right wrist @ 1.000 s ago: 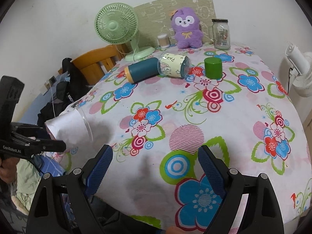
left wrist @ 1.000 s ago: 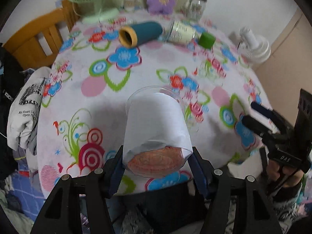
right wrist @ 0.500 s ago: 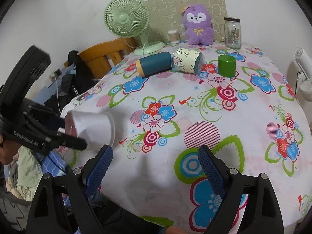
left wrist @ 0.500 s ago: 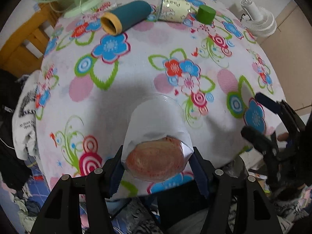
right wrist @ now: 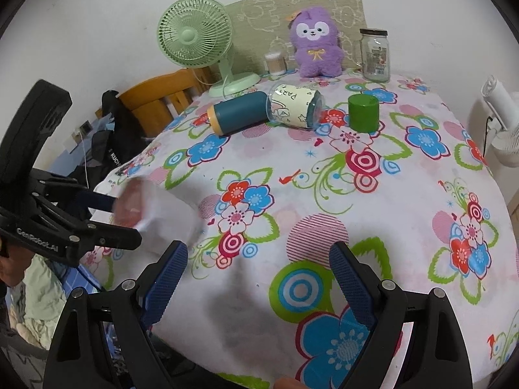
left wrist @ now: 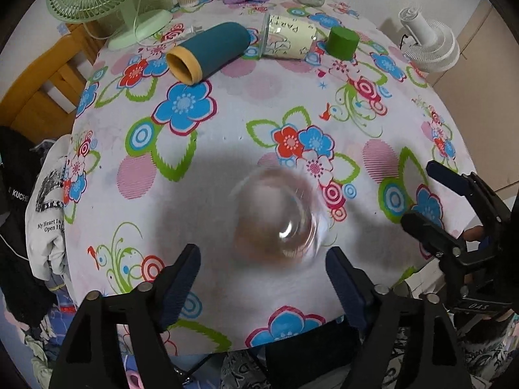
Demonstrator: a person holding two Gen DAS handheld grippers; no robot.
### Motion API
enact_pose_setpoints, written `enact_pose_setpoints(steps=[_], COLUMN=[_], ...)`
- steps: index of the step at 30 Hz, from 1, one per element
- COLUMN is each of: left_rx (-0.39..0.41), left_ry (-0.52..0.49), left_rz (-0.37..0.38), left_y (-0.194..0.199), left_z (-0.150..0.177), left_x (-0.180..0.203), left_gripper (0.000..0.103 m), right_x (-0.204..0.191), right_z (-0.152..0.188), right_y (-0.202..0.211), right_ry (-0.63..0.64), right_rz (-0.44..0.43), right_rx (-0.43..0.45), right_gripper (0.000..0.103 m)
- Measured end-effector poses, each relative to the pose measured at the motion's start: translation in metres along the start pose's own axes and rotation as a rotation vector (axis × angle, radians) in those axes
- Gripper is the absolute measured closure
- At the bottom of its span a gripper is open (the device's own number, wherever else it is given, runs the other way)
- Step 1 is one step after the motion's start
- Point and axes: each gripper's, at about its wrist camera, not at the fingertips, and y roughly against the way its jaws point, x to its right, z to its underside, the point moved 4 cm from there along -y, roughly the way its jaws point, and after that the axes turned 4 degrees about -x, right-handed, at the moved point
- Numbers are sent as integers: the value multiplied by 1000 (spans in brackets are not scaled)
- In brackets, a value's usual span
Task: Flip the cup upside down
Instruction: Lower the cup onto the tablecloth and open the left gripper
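Note:
The clear plastic cup [left wrist: 275, 217] with a white paper sleeve is blurred, just beyond my open left gripper [left wrist: 262, 269], base towards the camera, over the flowered tablecloth [left wrist: 227, 129]. It touches neither finger. In the right wrist view the cup [right wrist: 152, 210] is tilted with its mouth towards the table, beside the left gripper's fingers [right wrist: 110, 236]. I cannot tell whether it rests on the cloth. My right gripper [right wrist: 259, 278] is open and empty above the table's near edge.
At the back of the table lie a teal tumbler [right wrist: 240, 113] and a labelled clear cup [right wrist: 295, 105] on their sides. A green cup [right wrist: 363, 111] stands inverted. A green fan [right wrist: 198, 42], purple plush toy [right wrist: 316, 43], glass jar [right wrist: 374, 55] stand behind. A wooden chair [left wrist: 39, 90] is at the left.
My left gripper has opened and let go of the cup, which has left the fingers mouth-down and is blurred with motion. The left gripper tilted to look down on the table.

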Motion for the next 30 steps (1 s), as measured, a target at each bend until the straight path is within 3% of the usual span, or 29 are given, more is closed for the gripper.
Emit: enact_pose_setpoints(steps=[6, 13, 18, 24, 30], left_rx=[30, 75, 165, 263, 408], left_ry=[-1, 31, 53, 136, 176], left_rz=[14, 30, 27, 75, 5], left_y=[8, 22, 42, 59, 77], left_z=[-1, 2, 6, 16, 24], left_x=[1, -6, -14, -28, -40], left_gripper=[12, 11, 9, 6, 6], right_x=[-9, -17, -26, -33, -42], right_z=[-8, -17, -27, -37, -45], right_y=[1, 8, 19, 30, 41], right_ry=[25, 50, 73, 91, 104], right_rz=[9, 29, 50, 64, 67], right_rx=[13, 37, 71, 104, 134], right_gripper=[12, 12, 12, 12, 12])
